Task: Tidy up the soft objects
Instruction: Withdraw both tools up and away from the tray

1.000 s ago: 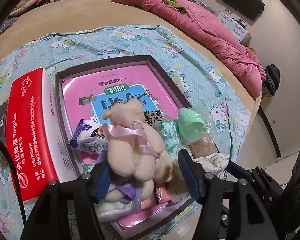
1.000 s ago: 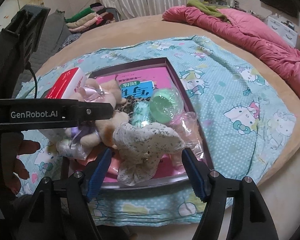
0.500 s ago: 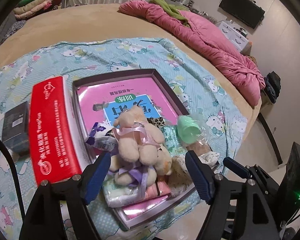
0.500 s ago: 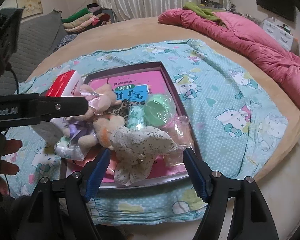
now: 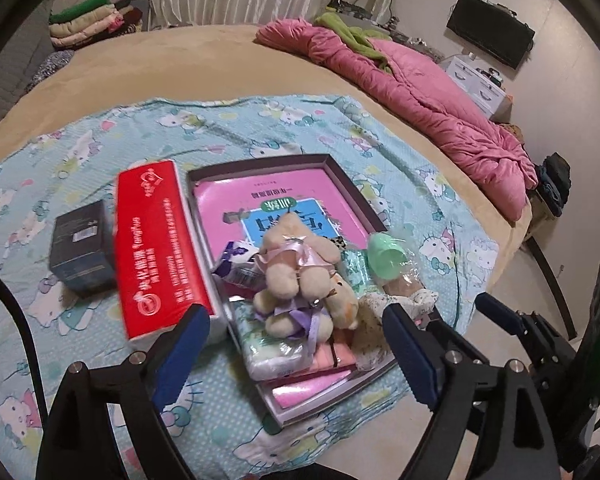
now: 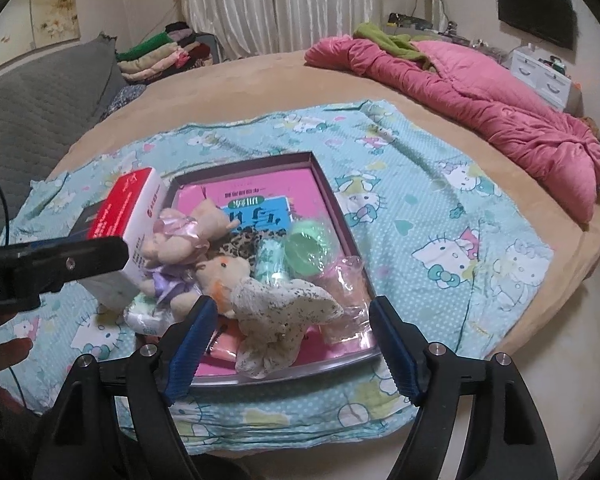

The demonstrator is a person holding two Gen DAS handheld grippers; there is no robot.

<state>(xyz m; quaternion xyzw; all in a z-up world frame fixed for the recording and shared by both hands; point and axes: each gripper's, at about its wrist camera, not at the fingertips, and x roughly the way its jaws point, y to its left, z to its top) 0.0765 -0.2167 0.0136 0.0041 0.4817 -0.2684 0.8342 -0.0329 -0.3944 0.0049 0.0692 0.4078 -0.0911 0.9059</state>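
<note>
A shallow tray (image 5: 342, 178) (image 6: 325, 184) lies on the cartoon-cat sheet, holding a pink book, a cream plush bear (image 5: 296, 266) (image 6: 180, 240) with pink and purple ribbons, a speckled plush (image 6: 280, 308) (image 5: 370, 320), a green cup (image 5: 386, 254) (image 6: 306, 246), a white soft pack (image 5: 270, 346) and a plastic bag (image 6: 346, 280). My left gripper (image 5: 298, 354) hovers above the bear, its jaws opening with nothing gripped. My right gripper (image 6: 290, 346) hangs above the speckled plush, jaws also opening, pads clear of it.
A red and white tissue box (image 5: 156, 244) (image 6: 130, 208) stands left of the tray, with a dark box (image 5: 82, 248) beyond it. A pink quilt (image 5: 420, 100) lies at the bed's far right. Folded clothes (image 6: 156, 56) are stacked at the back. The bed edge drops off near me.
Both grippers have risen and pulled back from the tray, so the toys look smaller. The left jaws have spread wide off the bear, which stays in the tray. The right jaws widened slightly.
</note>
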